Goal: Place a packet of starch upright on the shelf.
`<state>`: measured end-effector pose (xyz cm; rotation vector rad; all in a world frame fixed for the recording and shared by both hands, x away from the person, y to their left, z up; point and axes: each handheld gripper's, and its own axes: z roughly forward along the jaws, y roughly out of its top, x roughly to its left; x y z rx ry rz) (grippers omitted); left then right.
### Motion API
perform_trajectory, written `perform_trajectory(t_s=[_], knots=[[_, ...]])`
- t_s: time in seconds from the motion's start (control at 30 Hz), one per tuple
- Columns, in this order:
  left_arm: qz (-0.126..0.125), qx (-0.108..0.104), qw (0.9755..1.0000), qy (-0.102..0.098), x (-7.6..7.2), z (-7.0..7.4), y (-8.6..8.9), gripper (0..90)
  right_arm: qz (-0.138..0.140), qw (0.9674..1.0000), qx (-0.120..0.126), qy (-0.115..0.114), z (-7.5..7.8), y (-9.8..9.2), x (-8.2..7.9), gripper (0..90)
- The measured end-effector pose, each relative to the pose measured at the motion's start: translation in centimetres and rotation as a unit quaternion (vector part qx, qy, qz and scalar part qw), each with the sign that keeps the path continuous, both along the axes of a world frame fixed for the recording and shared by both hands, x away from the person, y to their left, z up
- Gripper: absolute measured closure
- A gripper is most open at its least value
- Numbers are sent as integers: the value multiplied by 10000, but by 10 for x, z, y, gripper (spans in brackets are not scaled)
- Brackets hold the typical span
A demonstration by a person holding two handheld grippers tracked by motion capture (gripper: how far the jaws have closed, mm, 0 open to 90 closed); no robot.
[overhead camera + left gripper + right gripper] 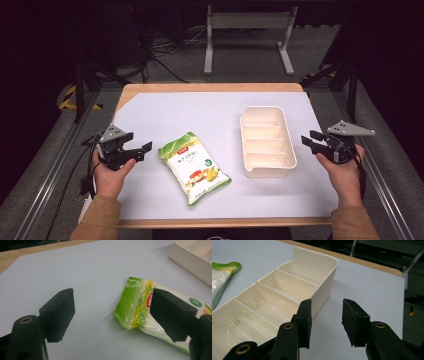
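The fingers [60, 315] of the left gripper [131, 151] stand wide apart and hold nothing. Between them, just ahead, lies the near-left corner of the bag [136, 306] — one finger already covers part of it in the left gripper view, but I cannot tell if it touches. The right gripper [311, 141] is also open, a little less wide, and empty; it hangs just beside the right wall of the tray [325, 287], not touching it.

The bag [194, 166] lies flat on the counter [200, 112], turned a little, in the middle and near the front. The tray [266, 141] stands to its right, close but apart, with four empty compartments.

I judge that the step in hand is the approach to the bag, probably to put it into the tray. The next move calls for the left fingers to go lower and forward so that they take the bag's sealed edge, then to close on it. The bag is soft and lies flat, so the fingers must come nearly to the counter surface to catch it.

There is open room left of the bag and far behind it. The front edge of the counter is near the bag's lower end — a pull toward the person could bring it over. The right gripper is near the counter's right edge and has little room there.
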<state>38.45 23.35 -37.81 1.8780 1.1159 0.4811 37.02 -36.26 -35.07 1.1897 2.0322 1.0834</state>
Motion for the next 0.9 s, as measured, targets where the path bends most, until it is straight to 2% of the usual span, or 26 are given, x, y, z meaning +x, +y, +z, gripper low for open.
perform_trajectory(t_s=[0.07, 0.13, 0.27, 0.33, 0.43, 0.57, 0.63, 0.7, 0.73, 0.8, 0.9], knots=[[26, 4, 9999, 108, 1, 0, -1, 208, 50, 10000, 28, 47, 0, 0, 1, 583], [-39, -21, 9996, 264, 3, 0, -2, 197, 80, 10000, 34, 8, 1, 2, 0, 514], [-384, -32, 9984, 417, 7, 1, -5, 178, -125, 9999, -18, 25, 4, 3, -1, 382], [-510, 11, 9970, 586, 12, 0, -9, 172, -102, 9999, 3, 70, 3, 3, -3, 377], [-543, 125, 9951, 817, 19, -4, -14, 172, -52, 9999, 16, 98, 2, 2, -6, 372], [-533, 209, 9943, 896, 23, -6, -19, 172, -55, 9999, 3, 129, 1, 2, -8, 362], [-481, 235, 9935, 1007, 25, -8, -21, 172, -31, 9999, 24, 148, 0, 1, -9, 352], [-314, 312, 9914, 1228, 30, -11, -22, 177, -27, 9998, 10, 193, -1, 2, -10, 343], [-182, 364, 9888, 1435, 34, -14, -21, 179, -24, 9998, -13, 213, -1, 2, -10, 341], [-113, 279, 9848, 1713, 38, -20, -20, 187, -33, 9997, -59, 250, -2, 2, -11, 343], [-128, 311, 9827, 1824, 41, -26, -20, 186, -85, 9994, -151, 313, -5, 2, -11, 345]])
